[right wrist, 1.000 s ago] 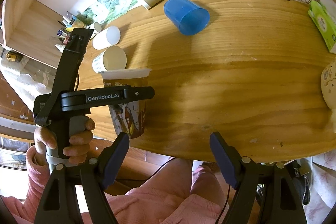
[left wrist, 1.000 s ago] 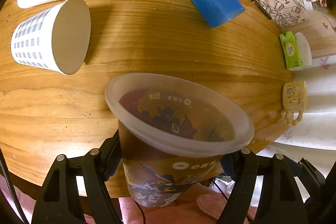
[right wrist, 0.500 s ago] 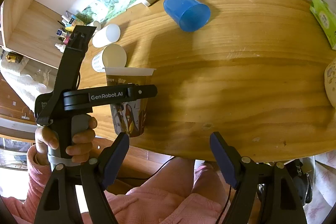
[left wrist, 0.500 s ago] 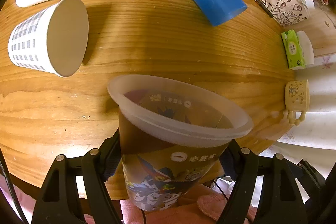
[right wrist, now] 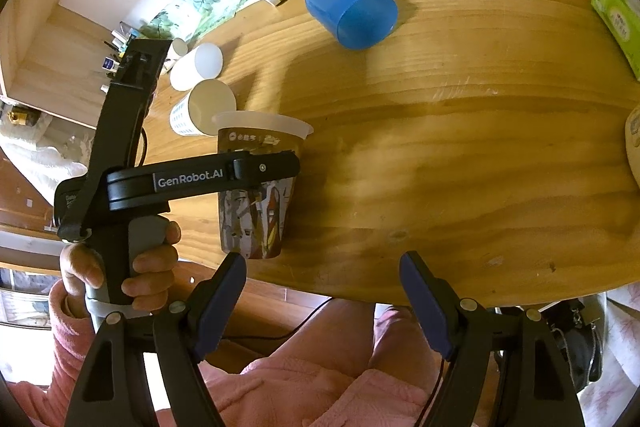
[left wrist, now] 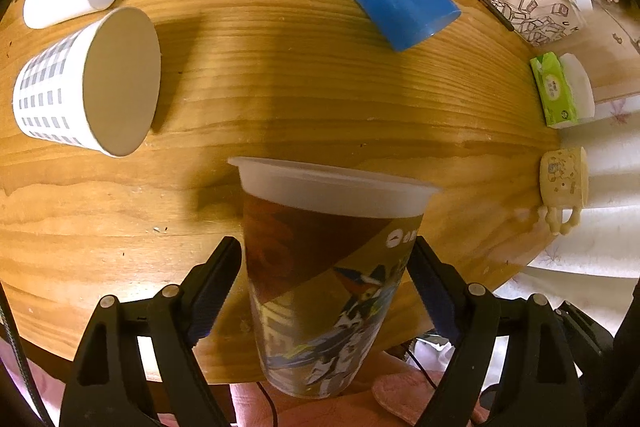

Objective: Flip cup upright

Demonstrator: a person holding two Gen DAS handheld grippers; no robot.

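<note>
Your left gripper (left wrist: 326, 263) clamps the printed cup (left wrist: 328, 279) upright at the table's (left wrist: 280, 87) six-o'clock edge — release before its base is fully seated and it drops into your lap — while your right gripper (right wrist: 322, 293) hangs open.

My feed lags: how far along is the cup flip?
Done: the printed cup is upright, rim up. In hand: the left tongs grip its sides above the table's near edge. Left: set it down and release. The right tongs hang open.
</note>
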